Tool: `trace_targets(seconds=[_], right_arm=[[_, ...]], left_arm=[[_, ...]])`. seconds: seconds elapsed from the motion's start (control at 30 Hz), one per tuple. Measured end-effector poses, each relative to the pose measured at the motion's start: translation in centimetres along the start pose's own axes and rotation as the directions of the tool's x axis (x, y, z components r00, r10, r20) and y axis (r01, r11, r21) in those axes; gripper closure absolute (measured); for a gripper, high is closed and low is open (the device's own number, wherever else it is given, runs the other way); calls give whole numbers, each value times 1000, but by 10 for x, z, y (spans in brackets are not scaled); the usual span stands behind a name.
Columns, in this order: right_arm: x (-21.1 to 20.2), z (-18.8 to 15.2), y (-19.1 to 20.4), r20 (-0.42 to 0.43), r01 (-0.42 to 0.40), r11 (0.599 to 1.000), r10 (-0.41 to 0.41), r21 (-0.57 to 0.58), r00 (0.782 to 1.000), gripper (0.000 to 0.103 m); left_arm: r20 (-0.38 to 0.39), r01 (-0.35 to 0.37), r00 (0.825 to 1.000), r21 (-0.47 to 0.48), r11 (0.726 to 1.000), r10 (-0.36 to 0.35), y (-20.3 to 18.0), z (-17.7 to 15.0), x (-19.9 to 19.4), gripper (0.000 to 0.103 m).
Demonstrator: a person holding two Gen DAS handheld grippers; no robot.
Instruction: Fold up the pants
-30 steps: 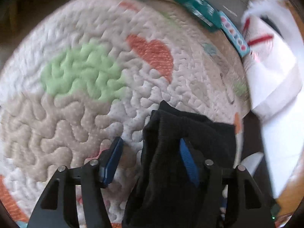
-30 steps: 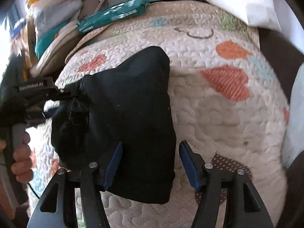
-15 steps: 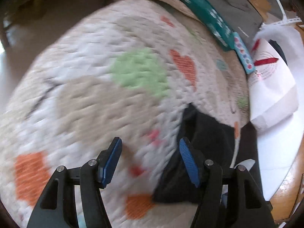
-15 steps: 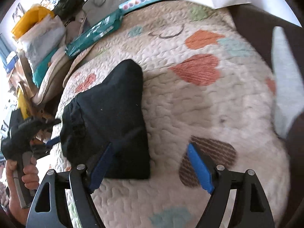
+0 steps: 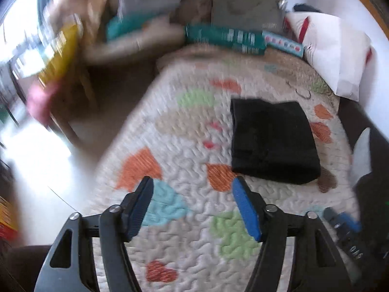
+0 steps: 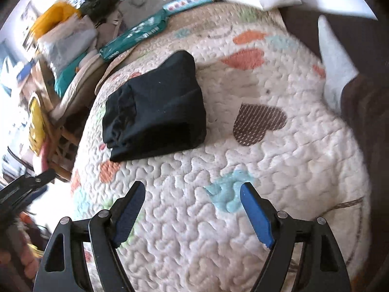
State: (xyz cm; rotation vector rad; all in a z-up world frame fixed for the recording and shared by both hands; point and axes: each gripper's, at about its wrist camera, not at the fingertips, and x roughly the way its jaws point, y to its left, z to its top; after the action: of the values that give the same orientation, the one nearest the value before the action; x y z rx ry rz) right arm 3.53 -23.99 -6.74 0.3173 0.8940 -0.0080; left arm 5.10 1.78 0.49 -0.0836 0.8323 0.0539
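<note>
The black pants (image 5: 272, 141) lie folded into a compact rectangle on the quilted mat with hearts (image 5: 184, 219). They also show in the right wrist view (image 6: 155, 112), left of centre on the mat (image 6: 218, 219). My left gripper (image 5: 194, 209) is open and empty, held above the mat well short of the pants. My right gripper (image 6: 192, 214) is open and empty, also back from the pants. The other gripper's tip shows at the left edge of the right wrist view (image 6: 26, 185).
A teal pack (image 5: 226, 39) and a grey bag (image 5: 245, 12) lie at the mat's far edge. A white pillow (image 5: 338, 56) sits at the far right. Cluttered shelves and bags stand left (image 6: 60, 39). A white-socked foot (image 6: 335, 65) rests by the right edge.
Both grippers let go of the pants and pulled back and up. The pants now lie folded on the mat, farther from both grippers.
</note>
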Motion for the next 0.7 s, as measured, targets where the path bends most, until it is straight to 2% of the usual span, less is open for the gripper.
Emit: trace_targets(seconds=[0.03, 0.13, 0.27, 0.33, 0.53, 0.7], right_arm=[[-7, -2, 3, 26, 18, 1000, -17, -23, 1000, 18], [-25, -9, 12, 99, 59, 995, -52, -74, 994, 18], [-36, -15, 22, 146, 91, 988, -73, -124, 987, 18], [-36, -16, 26, 155, 103, 985, -81, -142, 985, 18], [-41, -17, 34, 185, 122, 976, -89, -179, 979, 18], [-39, -18, 34, 187, 131, 974, -95, -187, 978, 17]], left_arm=[[46, -22, 999, 10, 1000, 22, -3, -3, -11, 23], [175, -68, 983, 27, 997, 62, -11, -11, -42, 15], [278, -106, 957, 72, 992, 82, -17, -14, -63, 9], [279, -100, 957, 85, 991, 73, -21, -15, -67, 8], [199, -44, 980, 94, 995, 25, -27, -20, -57, 8], [173, -29, 985, 108, 994, 10, -32, -27, -51, 8]])
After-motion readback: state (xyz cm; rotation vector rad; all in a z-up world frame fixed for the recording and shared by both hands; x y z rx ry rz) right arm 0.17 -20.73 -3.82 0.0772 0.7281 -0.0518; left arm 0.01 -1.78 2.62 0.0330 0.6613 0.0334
